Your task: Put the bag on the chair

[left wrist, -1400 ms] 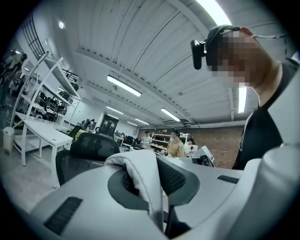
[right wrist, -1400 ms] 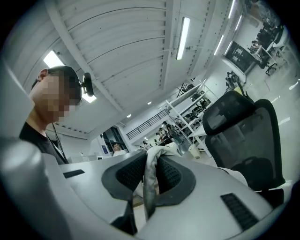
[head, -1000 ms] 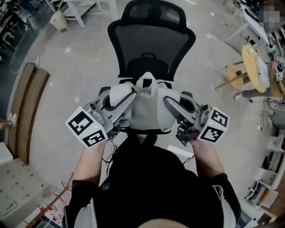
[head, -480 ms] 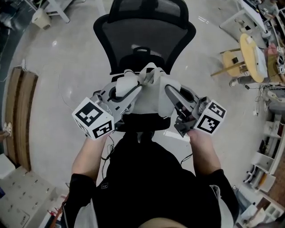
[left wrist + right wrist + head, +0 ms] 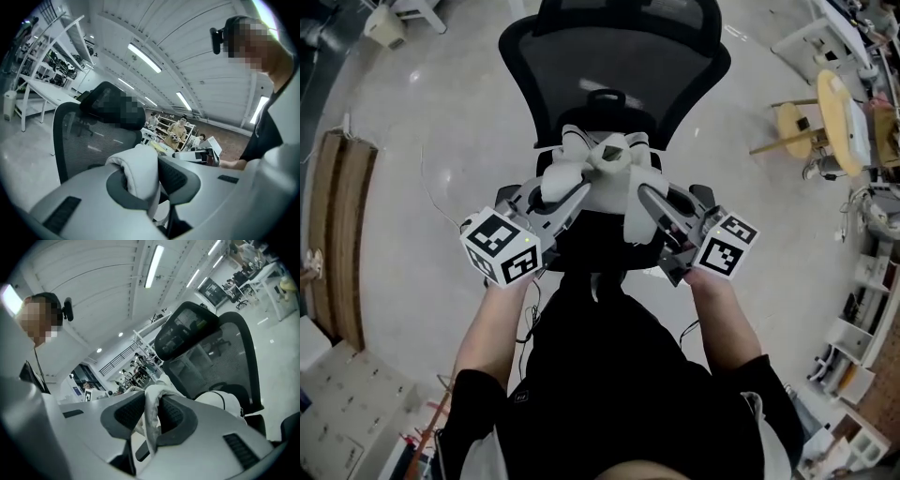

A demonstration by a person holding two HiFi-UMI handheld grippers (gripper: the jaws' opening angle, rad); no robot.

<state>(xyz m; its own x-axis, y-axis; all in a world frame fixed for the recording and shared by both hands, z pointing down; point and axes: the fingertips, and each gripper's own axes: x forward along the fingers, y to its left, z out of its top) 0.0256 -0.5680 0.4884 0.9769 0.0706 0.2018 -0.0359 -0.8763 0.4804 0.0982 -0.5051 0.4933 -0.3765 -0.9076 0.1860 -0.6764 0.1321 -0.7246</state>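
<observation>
A white bag [image 5: 609, 183] hangs over the seat of a black mesh office chair [image 5: 614, 80], close to its backrest. Whether it touches the seat is hidden. My left gripper [image 5: 567, 178] holds the bag's left strap [image 5: 138, 168], which fills the gap between its pads in the left gripper view [image 5: 150, 180]. My right gripper [image 5: 642, 192] has a fold of white bag cloth [image 5: 151, 404] between its pads in the right gripper view [image 5: 152, 418]. Both sets of jaws are opening, with the cloth still touching the pads. The bag's rounded body [image 5: 220, 404] shows beyond the right jaws.
A round wooden table [image 5: 839, 117] stands on the floor at the right. Wooden boards [image 5: 342, 234] lie at the left. White table legs [image 5: 398, 14] are at the top left, shelving [image 5: 862, 375] at the lower right. A thin cable [image 5: 441, 202] lies left of the chair.
Both grippers have carried the bag forward, from the seat's front edge to close by the backrest. The bag's top now bunches between them.
</observation>
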